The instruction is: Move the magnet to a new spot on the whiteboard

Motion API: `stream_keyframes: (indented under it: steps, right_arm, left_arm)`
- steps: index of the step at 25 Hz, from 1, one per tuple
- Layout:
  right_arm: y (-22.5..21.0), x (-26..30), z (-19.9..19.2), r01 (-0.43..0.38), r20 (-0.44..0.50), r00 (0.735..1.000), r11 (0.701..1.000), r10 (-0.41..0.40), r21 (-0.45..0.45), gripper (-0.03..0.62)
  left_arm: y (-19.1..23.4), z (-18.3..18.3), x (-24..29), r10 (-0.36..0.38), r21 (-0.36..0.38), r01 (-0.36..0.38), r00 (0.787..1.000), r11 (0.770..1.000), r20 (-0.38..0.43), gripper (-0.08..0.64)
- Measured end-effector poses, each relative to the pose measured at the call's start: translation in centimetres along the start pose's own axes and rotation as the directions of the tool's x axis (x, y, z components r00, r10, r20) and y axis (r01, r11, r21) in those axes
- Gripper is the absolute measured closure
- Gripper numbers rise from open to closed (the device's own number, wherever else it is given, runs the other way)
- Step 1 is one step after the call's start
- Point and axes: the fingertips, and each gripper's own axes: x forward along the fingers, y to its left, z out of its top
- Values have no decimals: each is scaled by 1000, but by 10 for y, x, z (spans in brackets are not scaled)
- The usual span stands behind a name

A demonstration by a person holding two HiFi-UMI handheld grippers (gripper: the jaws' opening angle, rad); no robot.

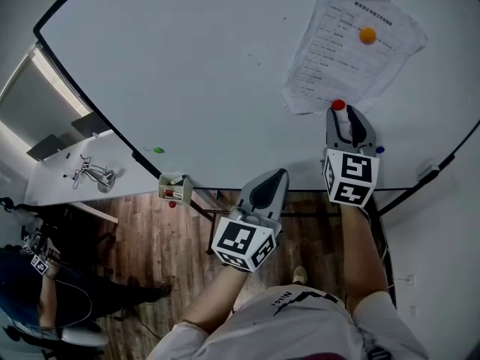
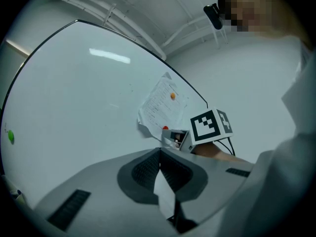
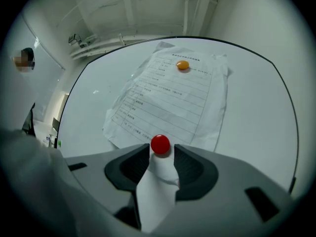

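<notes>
We are holding the right claw [image 3: 162, 151] nose-on to the whiteboard [image 1: 210, 73]. Its jaws are standing apart, with the red magnet [image 3: 160, 144] right at their tips and between them. In the right gripper view the magnet is sitting a touch nearer the jaw on the left, and a sliver of white board is showing between it and the jaw on the right, so we are judging that the pads are not pressing on it. The magnet is stuck to the board on the bottom corner of a printed sheet of paper [image 3: 168, 102], and an orange magnet [image 3: 182, 65] is pinning the same sheet near its top.

The magnet is a round button with no long axis, so the roll of the claw is mattering little. What matters is that it lies dead ahead of the right claw, inside the gap, and the jaws only need to come together around it.

We are keeping the left claw [image 2: 159, 152] well back from the board, lower and to the left. Its jaws are together on nothing, and it is far from the magnet, so the right hand is the one placed for the job.
</notes>
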Motion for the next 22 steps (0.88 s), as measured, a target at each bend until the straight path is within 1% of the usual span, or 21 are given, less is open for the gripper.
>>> stream_keyframes:
  steps: [5, 10, 14, 17, 19, 22]
  right_arm:
    - [1, -21, -7, -33, -15, 999, 999, 33, 28, 446]
    - [14, -49, -14, -111, -11, 994, 991, 113, 80, 446]
    - [35, -75, -19, -185, -6, 982, 975, 187, 120, 450]
    - [57, -97, -24, -240, -9, 970, 960, 244, 145, 473]
    - [75, -112, -27, -281, -10, 958, 947, 286, 158, 506]
    - [100, -135, -31, -337, -2, 940, 926, 342, 170, 540]
  left_arm:
    - [-7, -2, -3, 0, -1, 0, 1000, 1000, -1, 549]
    - [-14, -6, -12, 7, -4, -7, 1000, 1000, -10, 549]
    - [-21, -8, -25, 9, -4, -9, 1000, 1000, -17, 549]
    - [-25, -9, -40, 12, -6, -12, 1000, 1000, -21, 549]
    - [-26, -9, -51, 17, -10, -17, 1000, 1000, -23, 549]
    - [-27, -10, -68, 23, -17, -23, 999, 1000, -26, 549]
